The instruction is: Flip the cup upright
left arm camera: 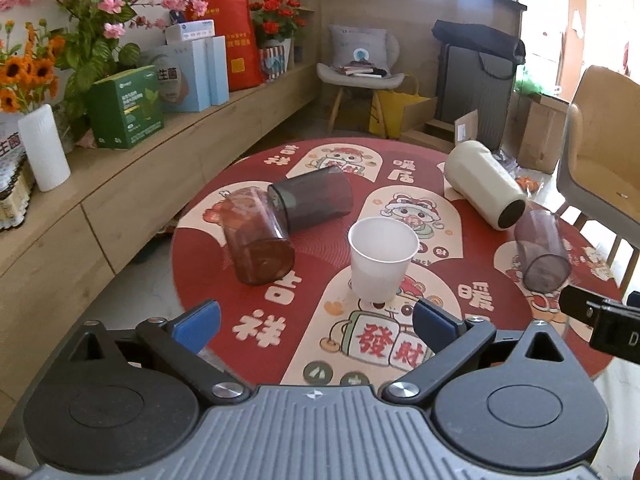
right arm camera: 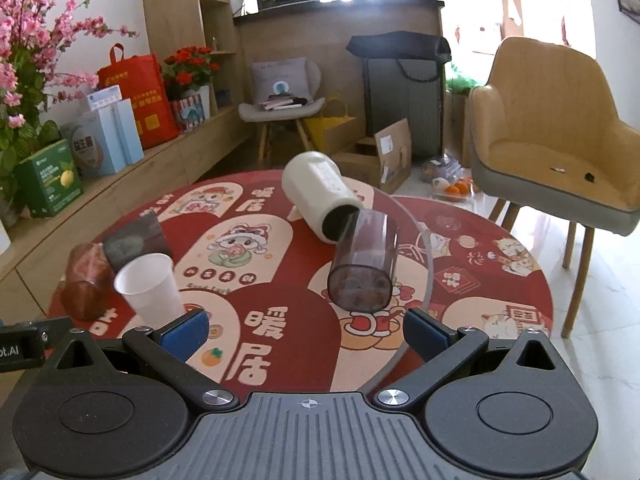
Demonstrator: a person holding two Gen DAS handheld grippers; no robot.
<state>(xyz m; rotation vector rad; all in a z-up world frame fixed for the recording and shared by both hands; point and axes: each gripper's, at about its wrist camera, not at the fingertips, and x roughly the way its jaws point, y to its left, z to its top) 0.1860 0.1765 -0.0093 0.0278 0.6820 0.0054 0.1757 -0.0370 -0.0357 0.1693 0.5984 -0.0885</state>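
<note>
A white paper cup (left arm camera: pixel 382 258) stands upright mid-table, just beyond my open, empty left gripper (left arm camera: pixel 316 322); it also shows in the right wrist view (right arm camera: pixel 151 286). Four cups lie on their sides: a brown one (left arm camera: pixel 256 242), a dark grey one (left arm camera: pixel 312 196), a cream one (left arm camera: pixel 482 188) and a purple-tinted clear one (left arm camera: pixel 542 250). In the right wrist view the purple cup (right arm camera: pixel 366 266) lies just ahead of my open, empty right gripper (right arm camera: pixel 306 332), base toward it, with the cream cup (right arm camera: pixel 322 200) behind it.
The round table (right arm camera: pixel 472 280) has a red patterned cover. A wooden bench (left arm camera: pixel 132 184) with boxes, a white vase (left arm camera: pixel 44 148) and flowers runs along the left. A yellow armchair (right arm camera: pixel 556 136) stands right of the table. A small chair (left arm camera: pixel 360 76) and bags are behind.
</note>
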